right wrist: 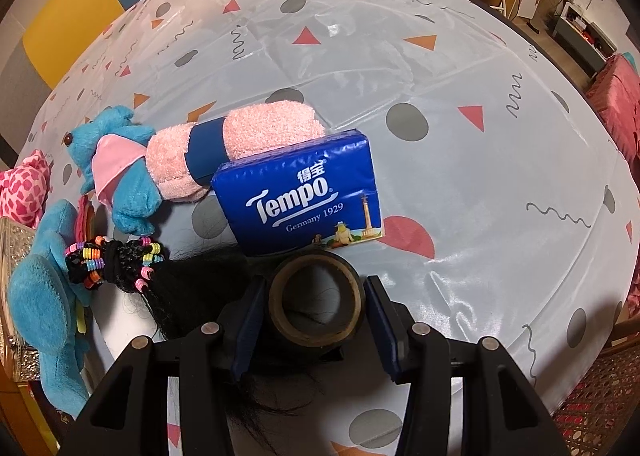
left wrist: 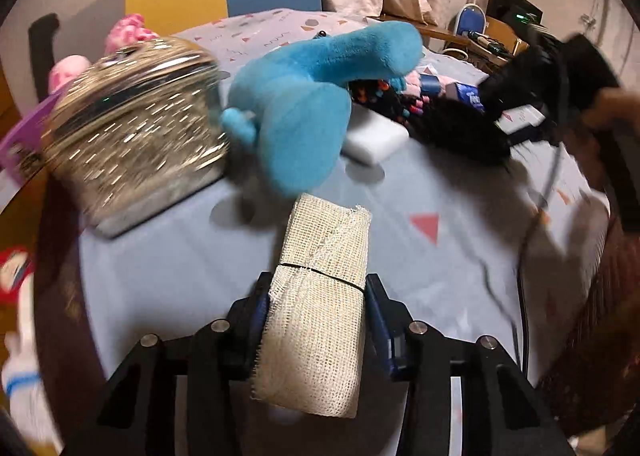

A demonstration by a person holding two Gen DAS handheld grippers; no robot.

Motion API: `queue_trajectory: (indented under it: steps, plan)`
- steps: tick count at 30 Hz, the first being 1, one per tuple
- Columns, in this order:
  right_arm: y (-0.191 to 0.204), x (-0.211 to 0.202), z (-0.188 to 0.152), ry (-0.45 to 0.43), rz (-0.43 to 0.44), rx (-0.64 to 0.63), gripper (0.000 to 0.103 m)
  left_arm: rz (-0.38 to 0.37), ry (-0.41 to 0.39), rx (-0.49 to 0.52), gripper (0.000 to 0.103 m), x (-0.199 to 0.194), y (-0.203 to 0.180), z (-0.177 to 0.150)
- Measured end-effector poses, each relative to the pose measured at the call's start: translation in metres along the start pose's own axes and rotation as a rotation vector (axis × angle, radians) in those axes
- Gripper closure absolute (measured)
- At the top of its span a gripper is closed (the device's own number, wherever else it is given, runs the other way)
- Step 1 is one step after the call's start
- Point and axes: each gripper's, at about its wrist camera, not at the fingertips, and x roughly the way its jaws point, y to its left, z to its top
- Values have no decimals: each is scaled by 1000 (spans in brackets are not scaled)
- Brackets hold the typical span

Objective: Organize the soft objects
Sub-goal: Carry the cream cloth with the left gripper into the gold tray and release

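Note:
My left gripper [left wrist: 316, 292] is shut on a cream gauze bandage roll [left wrist: 320, 296] and holds it above the table. Beyond it lie a blue plush toy [left wrist: 296, 104], a gold sequined box [left wrist: 132, 128] and a white block [left wrist: 376, 136]. My right gripper [right wrist: 316, 296] has a dark tape roll [right wrist: 316, 296] between its jaws; small gaps show on both sides of the roll. Ahead of it are a blue Tempo tissue pack [right wrist: 304, 192], a rolled pink towel [right wrist: 240, 140], a blue plush toy [right wrist: 116, 164] and a black hairpiece with coloured beads [right wrist: 120, 260].
A patterned light tablecloth [right wrist: 460, 176] covers the round table. Pink spotted plush [right wrist: 24, 184] sits at the left edge. The right gripper and hand show in the left wrist view [left wrist: 560, 68]. Chairs and cluttered furniture stand behind the table.

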Motion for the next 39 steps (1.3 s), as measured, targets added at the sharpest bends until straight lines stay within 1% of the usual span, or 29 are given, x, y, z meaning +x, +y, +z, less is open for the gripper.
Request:
queue_trajectory:
  steps: [3,5,9,12,14,16,17,18,20,21,22,24,27,29,31,36,39]
  plan:
    - [1,1,0,1,-12,-4,53,16,-40,4,54,-12,1,-18]
    - [2,3,-1,9,-20,-7,53,28,-63,10,51,-12,-1,-23]
    - [7,5,-1,12,-44,-26,53,24,-51,-18,36,-8,4,-19]
    - [9,6,-1,11,-51,-33,53,39,-41,-11,33,1,-5,-7]
    - [10,7,-1,10,-55,-38,53,41,-40,-17,34,6,-5,-4]
    - [11,7,0,10,-58,-42,53,39,-43,-9,43,8,-5,-4]
    - [11,8,0,10,-59,-43,53,41,-49,-4,57,8,-5,-5]
    - [12,8,-1,10,-60,-44,53,40,-54,-5,61,6,-5,-6]
    - [12,8,0,10,-60,-43,53,43,-50,-21,61,0,-4,-5]
    - [12,9,0,10,-60,-43,53,32,-44,-32,61,-3,-2,-7]
    - [13,9,0,10,-62,-44,53,-4,-50,-45,61,-9,-1,-8]
    - [17,10,0,11,-71,-50,54,-7,-75,-39,61,-20,-3,-10]
    - [20,11,-2,11,-96,-71,54,-31,-124,-42,61,-44,-4,-9]
    - [24,10,-3,10,-96,-72,54,-40,-147,-56,61,-57,-2,-7]
    - [26,10,-3,9,-97,-73,54,-47,-163,-102,61,-70,7,-4]
    - [31,11,-4,5,-105,-77,54,-21,-213,-185,61,-101,36,3]
    - [30,11,-5,4,-105,-78,54,24,-262,-260,61,-128,65,7]
